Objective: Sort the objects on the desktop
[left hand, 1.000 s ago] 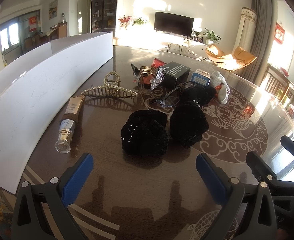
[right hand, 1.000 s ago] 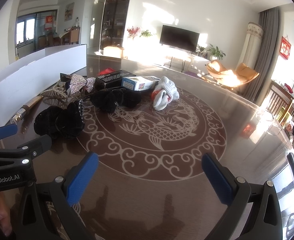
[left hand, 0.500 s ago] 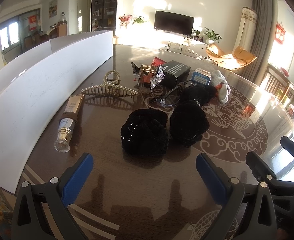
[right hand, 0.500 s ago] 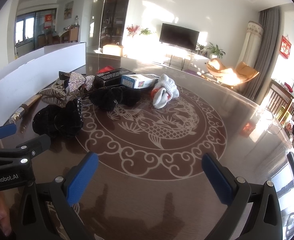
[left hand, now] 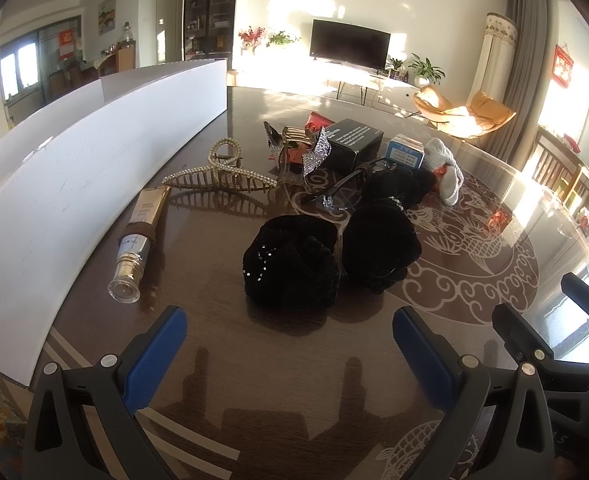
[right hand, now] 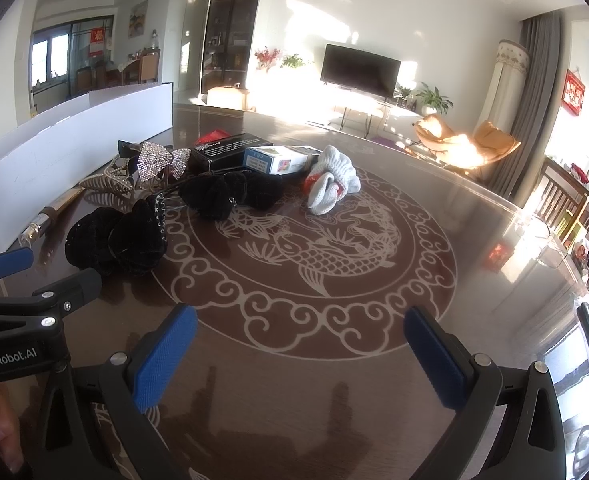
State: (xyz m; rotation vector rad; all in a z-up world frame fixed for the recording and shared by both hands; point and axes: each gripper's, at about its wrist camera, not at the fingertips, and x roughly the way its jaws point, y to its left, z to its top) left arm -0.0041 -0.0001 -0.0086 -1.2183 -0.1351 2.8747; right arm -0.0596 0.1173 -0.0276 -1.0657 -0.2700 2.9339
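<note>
A heap of small items lies on the dark round table [left hand: 294, 380]. Two black velvet scrunchies [left hand: 292, 262] sit closest to my left gripper [left hand: 290, 356], which is open and empty just short of them. Behind them lie a pearl claw clip [left hand: 220, 176], a cosmetic tube [left hand: 138, 236], a rhinestone bow clip [left hand: 316, 150], a black box [left hand: 354, 142], a blue-white box [left hand: 404, 152] and a grey glove [left hand: 446, 172]. My right gripper [right hand: 300, 356] hangs open over the dragon inlay [right hand: 322, 248], with the scrunchies [right hand: 114, 240] to its left.
A long white box wall [left hand: 74, 184] runs along the table's left side. The left gripper's body [right hand: 34, 320], held by a hand, shows at the right wrist view's lower left. Chairs stand past the table's right edge.
Both grippers have drifted slightly back and to the right, so the items sit a little further left in view. Nothing was grasped or moved on the table.
</note>
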